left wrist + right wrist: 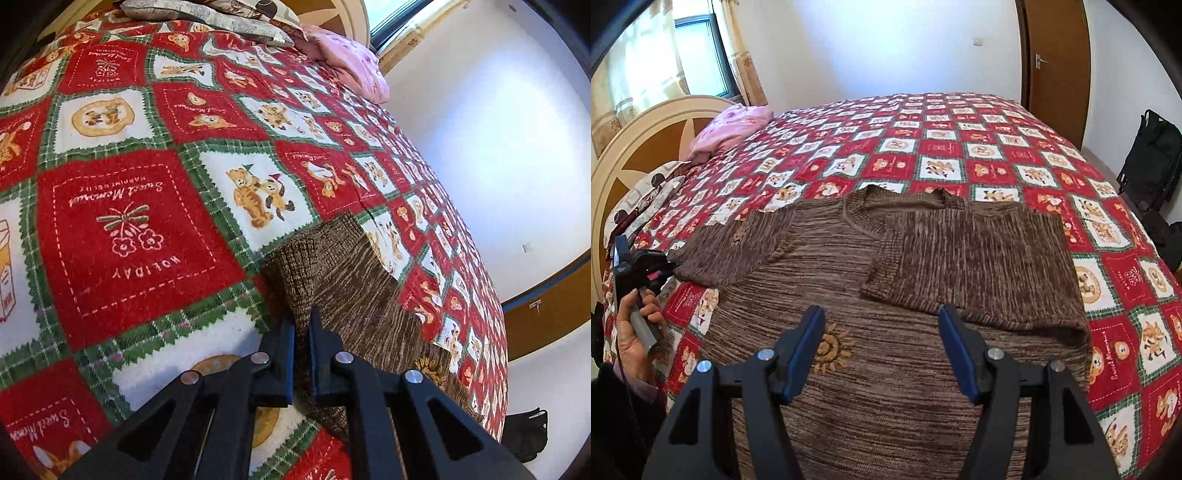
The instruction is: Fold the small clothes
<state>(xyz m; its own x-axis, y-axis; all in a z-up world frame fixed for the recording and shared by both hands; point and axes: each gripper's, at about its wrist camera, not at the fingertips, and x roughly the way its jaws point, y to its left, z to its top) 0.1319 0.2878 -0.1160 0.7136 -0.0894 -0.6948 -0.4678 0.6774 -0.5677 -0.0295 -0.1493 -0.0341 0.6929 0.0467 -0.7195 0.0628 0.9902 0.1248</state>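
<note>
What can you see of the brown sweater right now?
The brown sweater is a marled knit with a ribbed neckline and an orange sun motif. It lies flat on the patchwork bedspread, its right-side sleeve folded inward across the body. The left hand-held gripper pinches the other sleeve's edge; the right hand-held gripper hovers open above.

Brown marled knit sweater [886, 332], sun motif, flat beneath the tool; one sleeve folded across its chest.

bed blanket [122, 236] red squares | stitched-look white lettering, upside down in the left wrist view: "Sweet Memories", a small line that looks like "HAPPINESSLIFE", "HOLIDAY" | another red square [40, 428] near the bottom left: "Sweet Mem…" cut off | right wrist view: blanket lettering too small to read
</note>
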